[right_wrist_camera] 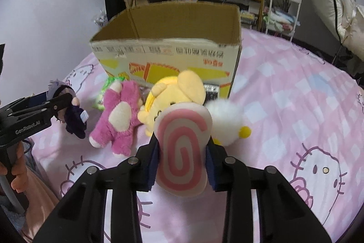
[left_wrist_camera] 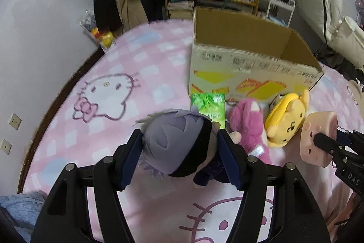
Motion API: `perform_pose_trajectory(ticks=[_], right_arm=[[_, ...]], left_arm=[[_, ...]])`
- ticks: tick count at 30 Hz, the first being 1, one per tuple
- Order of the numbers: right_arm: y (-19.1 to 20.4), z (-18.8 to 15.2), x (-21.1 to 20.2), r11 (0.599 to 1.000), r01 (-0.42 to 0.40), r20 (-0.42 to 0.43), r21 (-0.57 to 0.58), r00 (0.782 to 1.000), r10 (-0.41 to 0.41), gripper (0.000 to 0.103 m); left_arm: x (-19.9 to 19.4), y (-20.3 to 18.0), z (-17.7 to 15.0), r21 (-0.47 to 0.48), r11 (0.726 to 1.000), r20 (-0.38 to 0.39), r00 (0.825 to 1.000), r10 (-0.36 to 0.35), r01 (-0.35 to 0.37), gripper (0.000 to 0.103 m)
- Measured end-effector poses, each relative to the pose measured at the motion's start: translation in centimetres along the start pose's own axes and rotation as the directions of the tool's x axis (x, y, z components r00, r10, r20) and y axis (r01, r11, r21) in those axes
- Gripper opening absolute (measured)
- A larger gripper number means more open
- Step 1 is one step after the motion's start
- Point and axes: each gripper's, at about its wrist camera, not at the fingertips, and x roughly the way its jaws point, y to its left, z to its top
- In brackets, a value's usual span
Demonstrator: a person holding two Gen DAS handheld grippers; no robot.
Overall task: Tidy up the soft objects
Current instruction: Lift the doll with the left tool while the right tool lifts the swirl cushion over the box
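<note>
Left wrist: left gripper [left_wrist_camera: 180, 147] clamped on doll [left_wrist_camera: 175, 140], felt-grey hair, dark band, held above pink bed [left_wrist_camera: 68, 142]. Right wrist: right gripper [right_wrist_camera: 183, 152] squeezed tight on swirl cushion [right_wrist_camera: 182, 152], flat, spongy, pink spiral. Likely mid-pickup, both toys off the bed. Next, probably: carry over rim of open cardboard box [right_wrist_camera: 170, 54], release inside. Left lying before box: shaggy pink bear [right_wrist_camera: 120, 115], smooth yellow bear [right_wrist_camera: 175, 92], fluffy white ball [right_wrist_camera: 225, 122].
</note>
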Motion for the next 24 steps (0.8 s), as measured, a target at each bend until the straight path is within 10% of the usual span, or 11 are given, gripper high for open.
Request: perform_pose_trajectory(ticks=[8, 18, 24], right_arm=[[0.3, 0.4, -4.6, 1.0, 0.02, 0.231, -0.01, 0.973, -0.017, 0.037], [0.7, 2.0, -7.6, 0.999, 0.045, 0.388, -0.029, 0.921, -0.03, 0.037], [0.2, 3.4, -10.0, 0.998, 0.057, 0.463, -0.017, 0.885, -0.043, 0.037]], left_arm=[[-4.9, 0.3, 0.2, -0.01, 0.999, 0.233, 0.972, 0.04, -0.039, 0.065], [-10.5, -0.4, 1.5, 0.041, 0.994, 0.496, 0.866, 0.067, -0.101, 0.065], [-13.1, -0.5, 3.0, 0.041, 0.996, 0.551, 0.833, 0.048, -0.085, 0.065]])
